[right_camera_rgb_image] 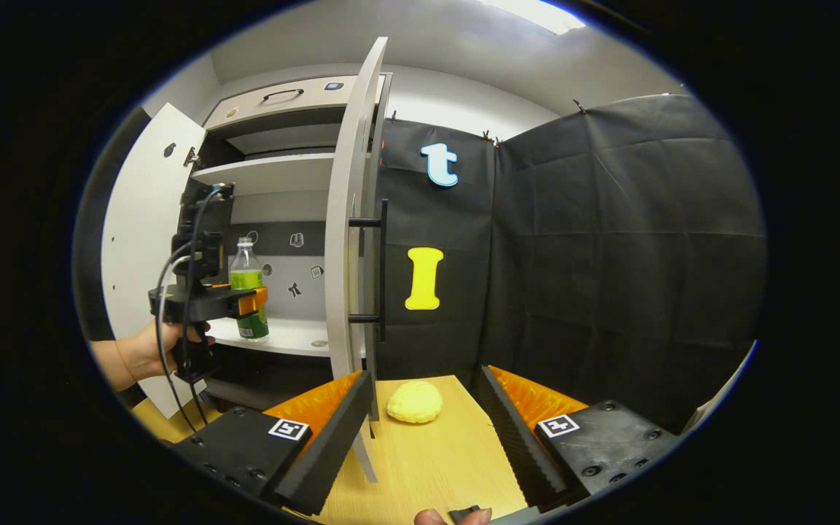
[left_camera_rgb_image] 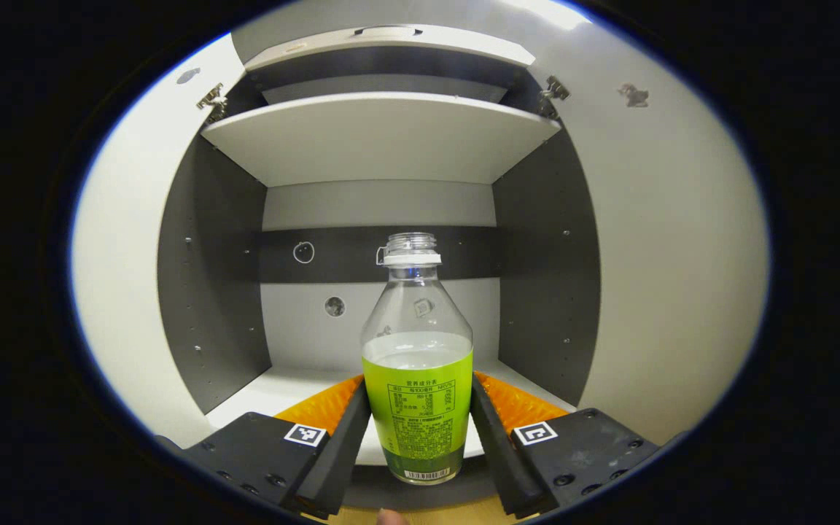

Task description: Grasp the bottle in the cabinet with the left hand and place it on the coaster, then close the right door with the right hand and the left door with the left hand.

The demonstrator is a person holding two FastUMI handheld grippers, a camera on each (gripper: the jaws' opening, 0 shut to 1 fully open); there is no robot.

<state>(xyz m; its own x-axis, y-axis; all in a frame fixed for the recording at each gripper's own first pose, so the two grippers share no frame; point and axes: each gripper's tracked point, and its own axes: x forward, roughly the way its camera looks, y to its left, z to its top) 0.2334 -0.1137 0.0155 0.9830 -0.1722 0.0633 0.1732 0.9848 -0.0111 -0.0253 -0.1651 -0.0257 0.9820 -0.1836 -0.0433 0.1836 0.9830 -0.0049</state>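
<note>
The bottle (left_camera_rgb_image: 418, 364) stands upright near the front edge of the cabinet's lower shelf (left_camera_rgb_image: 285, 386), uncapped and about half full, so it likely needs a level carry. The left claw (left_camera_rgb_image: 420, 430) brackets its green label, both fingers (left_camera_rgb_image: 347, 437) lying against the sides, apparently pinching it for the lift. The right door (right_camera_rgb_image: 347, 219) stands wide open. The right claw (right_camera_rgb_image: 424, 430) hangs spread and empty over the tabletop (right_camera_rgb_image: 434, 459), near the yellow coaster (right_camera_rgb_image: 414, 402).
</note>
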